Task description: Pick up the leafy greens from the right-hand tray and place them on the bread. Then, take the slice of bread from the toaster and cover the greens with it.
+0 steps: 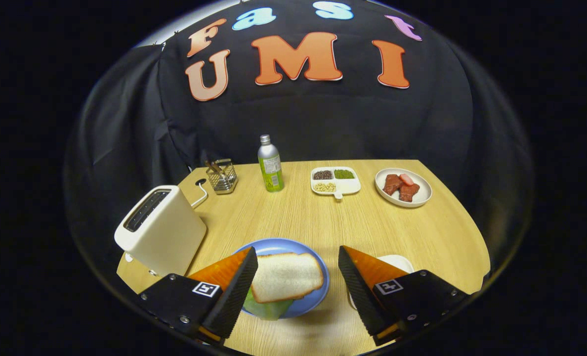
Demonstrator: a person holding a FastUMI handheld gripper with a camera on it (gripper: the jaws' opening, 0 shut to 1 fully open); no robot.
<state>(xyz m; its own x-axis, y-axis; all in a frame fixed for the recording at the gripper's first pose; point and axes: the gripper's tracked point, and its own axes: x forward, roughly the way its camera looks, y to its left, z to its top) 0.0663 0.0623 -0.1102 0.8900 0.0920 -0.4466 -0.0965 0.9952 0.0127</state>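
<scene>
- The wooden desk is carrying everything, and its near edge is running out of sight under the fingers.
- The white toaster is standing at the desk's left side, left of the fingers; its top slots are showing dark, and I cannot tell whether a slice is sitting inside.
- The gripper is hovering low over the near part of the desk with its fingers spread wide, holding nothing; a small square marker is showing on each finger's housing.
- The blue plate is lying just ahead of and between the fingers, its left rim being covered by the left finger.
- The slice of bread is lying on top of that plate, nearer the left finger.
- The leafy greens are poking out from under the bread's near edge as a pale green patch; most of the leaf is being hidden by the slice.
- A white tray is peeking out behind the right finger, mostly hidden, so its contents cannot be made out.
- A white plate with red meat pieces is sitting at the far right of the desk.
- A divided white dish is holding dark, green and pale beans, left of the meat plate.
- A green-labelled bottle with a silver cap is standing upright near the far edge; its label writing is too small to read.
- A small wire basket is standing left of the bottle; its contents are hard to make out.
</scene>
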